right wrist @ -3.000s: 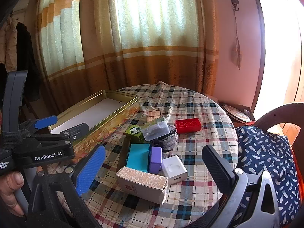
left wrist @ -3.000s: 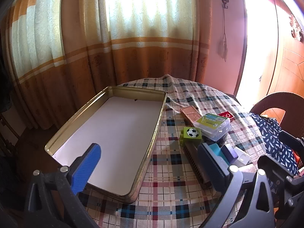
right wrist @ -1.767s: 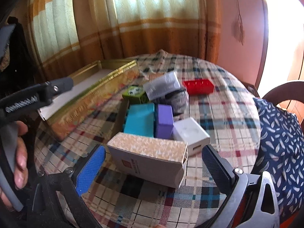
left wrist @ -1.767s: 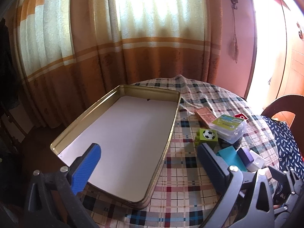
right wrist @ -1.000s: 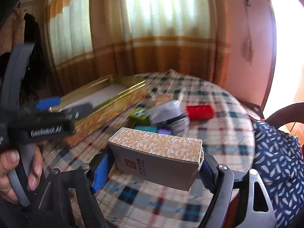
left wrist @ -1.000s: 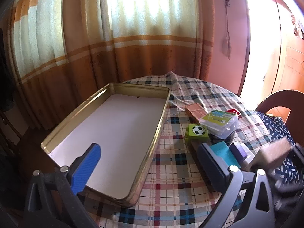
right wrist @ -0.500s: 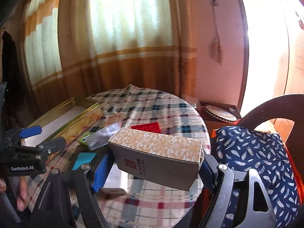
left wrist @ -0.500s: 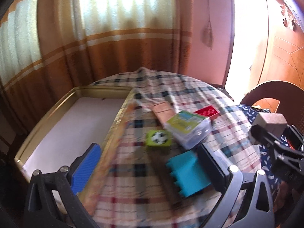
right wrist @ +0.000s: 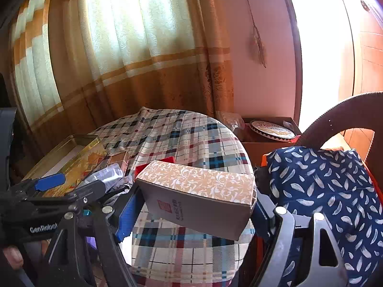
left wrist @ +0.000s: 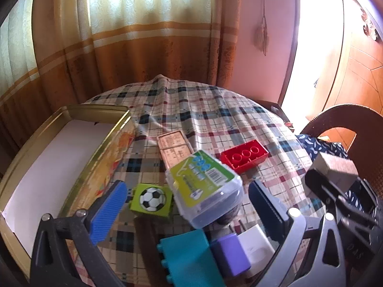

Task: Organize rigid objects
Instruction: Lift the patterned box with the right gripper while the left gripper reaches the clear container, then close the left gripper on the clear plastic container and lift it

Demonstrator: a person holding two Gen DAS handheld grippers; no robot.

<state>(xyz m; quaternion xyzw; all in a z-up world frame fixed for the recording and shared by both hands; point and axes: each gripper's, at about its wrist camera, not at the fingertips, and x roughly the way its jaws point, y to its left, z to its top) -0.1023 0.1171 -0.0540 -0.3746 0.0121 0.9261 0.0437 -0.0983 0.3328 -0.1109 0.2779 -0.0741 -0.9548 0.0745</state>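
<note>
Warm daylight glows through the curtains [left wrist: 148, 19], doorway overexposed, fisheye edges bent and dark.

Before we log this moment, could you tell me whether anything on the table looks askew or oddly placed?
Yes: the clear plastic case sits tilted, propped on a dark object beneath it rather than flat on the tablecloth. The tablecloth also bunches into a ridge near the far edge.

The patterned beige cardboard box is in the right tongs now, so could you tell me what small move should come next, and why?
Probably carry the patterned beige cardboard box leftward toward the open gold metal tin. The right tongs are shut on its two ends and it hangs clear above the plaid tablecloth, while the tin's white floor lies bare with room for it. The left tongs stand open over the remaining toys.
</note>
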